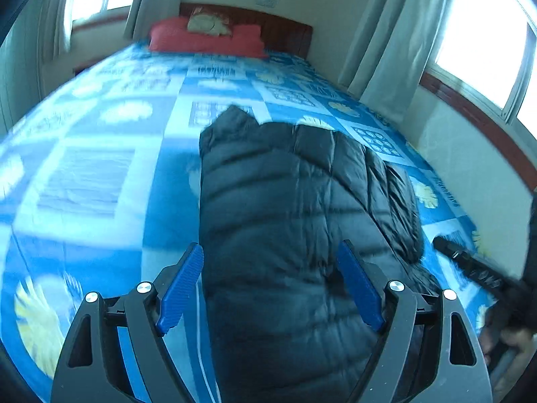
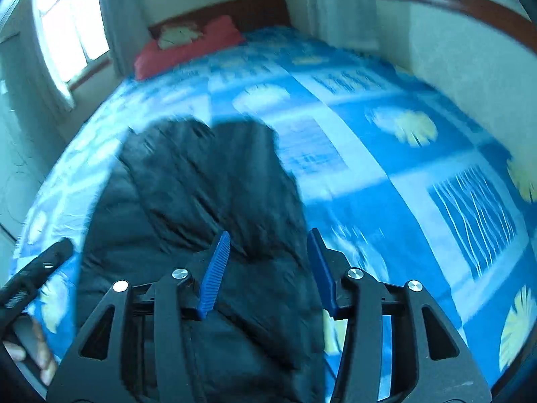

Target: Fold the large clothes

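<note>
A black quilted puffer jacket [image 1: 295, 221] is seen lying on the bed [image 1: 100, 181], filling the centre and lower centre of the left wrist view and the lower left of the right wrist view. It appears already gathered into a long, narrow bundle running from the bottom of the frame towards the red pillow [image 1: 208, 38] at the top, with a padded part laid over along its right-hand side; from this it is judged that the lengthwise folds have been made. A crosswise fold to shorten the bundle is judged to be what is left, though the blur in the right wrist view prevents the layers from being counted.

The left claw [image 1: 270, 285] is held wide open above the near end of the jacket, nothing being gripped. The right claw [image 2: 268, 270] is likewise open, somewhat less widely, and empty, poised over the jacket's right edge where it meets the blue patterned bedsheet [image 2: 386, 154].
</note>
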`<state>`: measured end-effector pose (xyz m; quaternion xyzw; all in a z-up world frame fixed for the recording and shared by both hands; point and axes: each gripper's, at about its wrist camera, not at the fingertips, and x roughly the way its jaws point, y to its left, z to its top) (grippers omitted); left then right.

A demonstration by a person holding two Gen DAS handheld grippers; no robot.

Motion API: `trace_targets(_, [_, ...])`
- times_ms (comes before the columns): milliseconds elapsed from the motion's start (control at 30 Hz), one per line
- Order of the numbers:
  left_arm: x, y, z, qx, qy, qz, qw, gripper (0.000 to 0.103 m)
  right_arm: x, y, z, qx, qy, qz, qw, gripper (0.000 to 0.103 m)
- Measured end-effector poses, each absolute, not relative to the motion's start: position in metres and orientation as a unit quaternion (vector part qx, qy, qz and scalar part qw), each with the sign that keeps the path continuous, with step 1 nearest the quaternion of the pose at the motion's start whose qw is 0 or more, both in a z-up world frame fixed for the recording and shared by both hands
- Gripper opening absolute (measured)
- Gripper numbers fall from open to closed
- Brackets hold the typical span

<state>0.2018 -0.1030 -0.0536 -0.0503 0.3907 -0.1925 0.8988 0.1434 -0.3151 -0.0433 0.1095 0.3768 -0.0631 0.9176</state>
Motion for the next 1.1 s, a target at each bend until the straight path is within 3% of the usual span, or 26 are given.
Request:
trace_targets(200, [0.240,-0.118,-0.081,-0.071,0.419,-0.190,0.885,0.081,0.195,-0.306,-0.062,0.060,0.387,-0.041,0.919,0.052])
trace_targets(300, [0.243,-0.126,-0.089,-0.066,0.425,-0.187,0.883,0.083,0.211,-0.316,-0.090,0.064,0.422,-0.049,0.903,0.067])
trace_targets(400, [0.248,-0.134,-0.097,-0.053,0.431,-0.182,0.882,0.085,0.213,-0.334,-0.115,0.122,0.439,-0.031,0.890,0.074])
trace_targets(1100, [0.247,-0.138,-0.100,-0.030,0.434,-0.179,0.883,0.088,0.202,-0.322,-0.109,0.110,0.408,-0.059,0.905,0.077])
